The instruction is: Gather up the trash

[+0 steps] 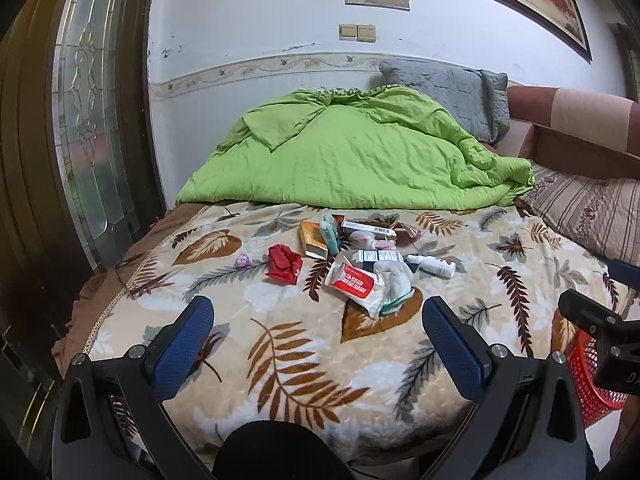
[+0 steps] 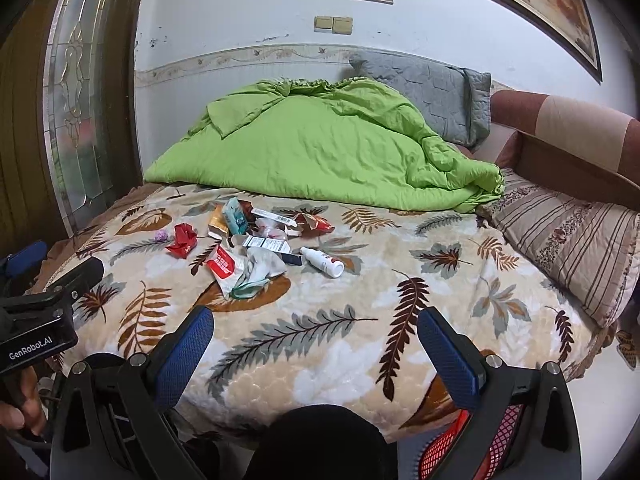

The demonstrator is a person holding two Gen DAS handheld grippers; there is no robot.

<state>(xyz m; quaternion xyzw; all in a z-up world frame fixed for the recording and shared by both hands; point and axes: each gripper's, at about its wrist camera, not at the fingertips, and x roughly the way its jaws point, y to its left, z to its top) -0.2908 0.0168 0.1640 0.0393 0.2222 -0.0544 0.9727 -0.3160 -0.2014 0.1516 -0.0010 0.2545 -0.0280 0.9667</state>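
A: Across the middle of both views, on a leaf-patterned blanket [image 1: 280,340], lies the trash: a crumpled red wrapper [image 1: 284,265], a small pink ball [image 1: 243,261], a red-and-white pouch [image 1: 352,284] beneath a crumpled white bag [image 1: 390,276], a white spray bottle [image 1: 432,266], an orange box [image 1: 312,238], a teal pack [image 1: 330,232] and long white cartons [image 1: 370,229].

B: And around it?

A: Behind, a green quilt [image 1: 352,152] is heaped before a grey pillow [image 1: 448,92]; a striped pillow [image 2: 572,240] lies at right. A red mesh basket [image 1: 592,380] sits at lower right, off the bed's edge. Nothing stands between tongs and trash.

B: State of the tongs?

A: Left gripper [image 1: 318,344]: blue pads [image 1: 186,340] wide apart, holding nothing, above bare blanket near the pouch. Right gripper [image 2: 316,344]: likewise wide apart and empty, above bare blanket, well short of the trash, which lies toward its upper left.
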